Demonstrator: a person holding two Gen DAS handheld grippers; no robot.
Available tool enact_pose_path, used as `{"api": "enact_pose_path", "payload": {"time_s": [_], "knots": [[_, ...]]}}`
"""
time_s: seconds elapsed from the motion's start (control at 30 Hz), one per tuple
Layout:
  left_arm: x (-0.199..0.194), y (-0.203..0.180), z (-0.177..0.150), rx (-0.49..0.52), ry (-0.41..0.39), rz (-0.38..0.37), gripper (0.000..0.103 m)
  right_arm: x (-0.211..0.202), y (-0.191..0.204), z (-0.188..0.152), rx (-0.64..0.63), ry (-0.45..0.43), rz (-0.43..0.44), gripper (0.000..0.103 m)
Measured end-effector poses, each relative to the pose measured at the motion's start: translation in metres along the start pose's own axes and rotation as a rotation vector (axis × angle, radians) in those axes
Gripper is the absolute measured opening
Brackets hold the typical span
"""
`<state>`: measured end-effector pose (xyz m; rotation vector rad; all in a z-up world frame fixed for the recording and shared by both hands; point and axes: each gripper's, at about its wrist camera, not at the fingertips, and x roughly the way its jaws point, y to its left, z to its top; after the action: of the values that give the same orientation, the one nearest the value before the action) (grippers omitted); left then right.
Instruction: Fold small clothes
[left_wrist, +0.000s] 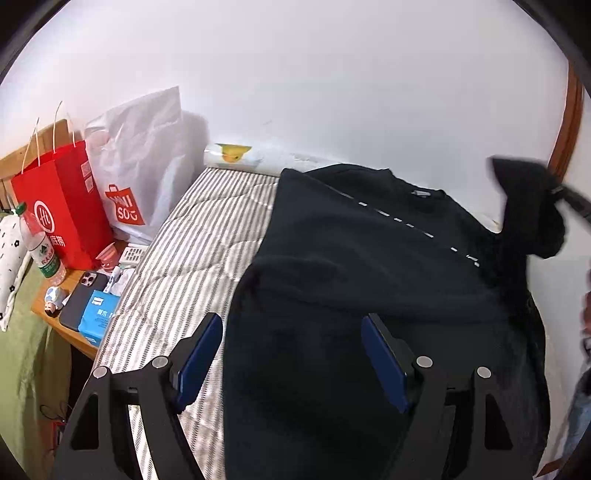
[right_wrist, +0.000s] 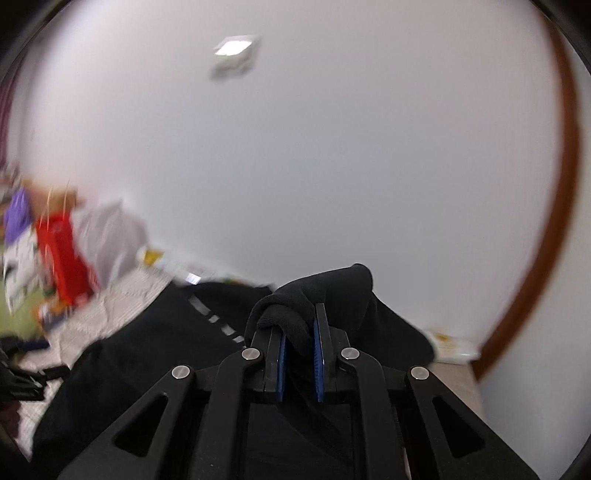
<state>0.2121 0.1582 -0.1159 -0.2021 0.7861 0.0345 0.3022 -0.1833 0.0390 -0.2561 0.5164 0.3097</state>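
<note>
Right wrist: right tool (right_wrist: 300, 334) pinches black garment (right_wrist: 291, 314).

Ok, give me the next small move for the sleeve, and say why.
Probably carry the sleeve across and lay it on the shirt's chest. The right gripper is shut on it and holds it lifted, while the shirt lies flat on the bed and the left gripper hangs open.

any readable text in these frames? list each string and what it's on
"MINISO", partly creased: red logo on the white plastic bag.
"Ht" in a white circle: red paper bag; the Chinese characters beside it are too blurred.
Blue tissue pack: print too small.
Water bottle label: unreadable.
Black sweatshirt: white dashes, no legible letters.
Right wrist view: too blurred.
</note>
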Motion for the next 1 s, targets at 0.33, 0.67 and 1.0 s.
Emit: {"api": "enact_pose_path", "payload": {"time_s": [0.33,0.67,1.0], "knots": [[0.023,-0.001,-0.006,0.042,0.069,-0.025,0.076,0.113,0.041,-0.085,0.020,0.275,0.116,0.067],[0.045,-0.098,0.012,0.189,0.098,-0.140,0.076,0.058,-0.038,-0.145,0.199,0.305,0.207,0.085],[0.073,-0.245,0.003,0.445,0.143,-0.319,0.076,0.007,-0.135,-0.211,0.396,0.294,0.065,0.085]]}}
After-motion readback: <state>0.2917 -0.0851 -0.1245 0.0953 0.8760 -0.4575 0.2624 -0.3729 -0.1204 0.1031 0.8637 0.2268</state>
